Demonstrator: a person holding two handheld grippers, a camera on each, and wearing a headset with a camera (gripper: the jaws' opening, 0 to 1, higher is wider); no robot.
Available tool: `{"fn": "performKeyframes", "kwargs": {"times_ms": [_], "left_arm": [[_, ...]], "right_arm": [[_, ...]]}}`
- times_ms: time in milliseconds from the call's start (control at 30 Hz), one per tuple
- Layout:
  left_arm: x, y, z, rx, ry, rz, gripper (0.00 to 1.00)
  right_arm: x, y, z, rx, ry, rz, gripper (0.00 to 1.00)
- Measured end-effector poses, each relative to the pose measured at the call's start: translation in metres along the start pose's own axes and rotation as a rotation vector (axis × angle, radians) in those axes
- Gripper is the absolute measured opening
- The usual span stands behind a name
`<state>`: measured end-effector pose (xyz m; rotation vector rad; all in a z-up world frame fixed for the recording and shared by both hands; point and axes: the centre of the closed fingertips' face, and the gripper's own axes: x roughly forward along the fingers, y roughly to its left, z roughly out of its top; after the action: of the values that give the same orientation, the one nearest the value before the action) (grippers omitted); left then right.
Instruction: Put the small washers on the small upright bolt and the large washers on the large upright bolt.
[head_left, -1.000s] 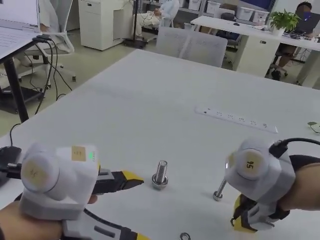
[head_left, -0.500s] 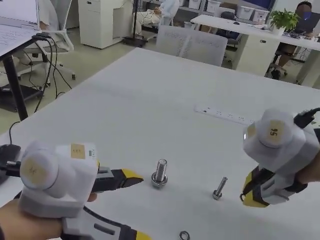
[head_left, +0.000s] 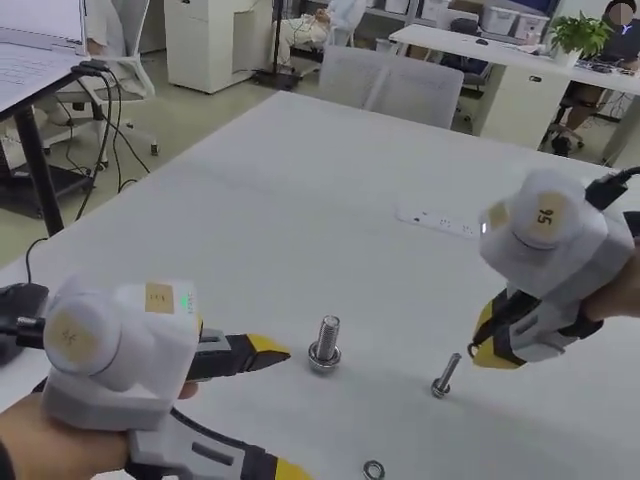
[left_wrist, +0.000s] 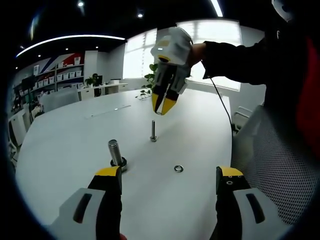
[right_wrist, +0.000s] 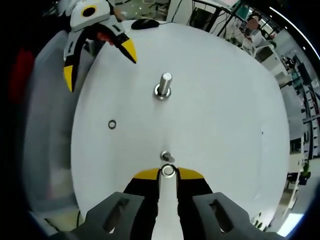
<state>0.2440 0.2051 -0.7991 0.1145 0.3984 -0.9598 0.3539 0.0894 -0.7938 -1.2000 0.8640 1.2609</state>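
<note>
Right gripper view has my right tool (right_wrist: 169, 174) nipped on what looks like a small washer (right_wrist: 168, 170) just above the small bolt (right_wrist: 167, 156), seemingly to thread it, while my left tool (left_wrist: 168, 172) hangs wide open, empty, well aside of that bolt.

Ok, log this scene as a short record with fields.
left claw: open, beside big bolt
right claw: shut on held washer, raised near small bolt
big bolt: upright on table
small bolt: upright, apart from right claw
loose washer: flat on table, apart from both bolts
</note>
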Motion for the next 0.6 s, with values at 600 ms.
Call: {"fn": "performKeyframes", "kwargs": {"times_ms": [600], "left_arm": [[-0.001, 0.001, -0.002, -0.009, 0.002, 0.004, 0.77]], "right_arm": [[0.015, -0.003, 0.004, -0.034, 0.013, 0.023, 0.14]]}}
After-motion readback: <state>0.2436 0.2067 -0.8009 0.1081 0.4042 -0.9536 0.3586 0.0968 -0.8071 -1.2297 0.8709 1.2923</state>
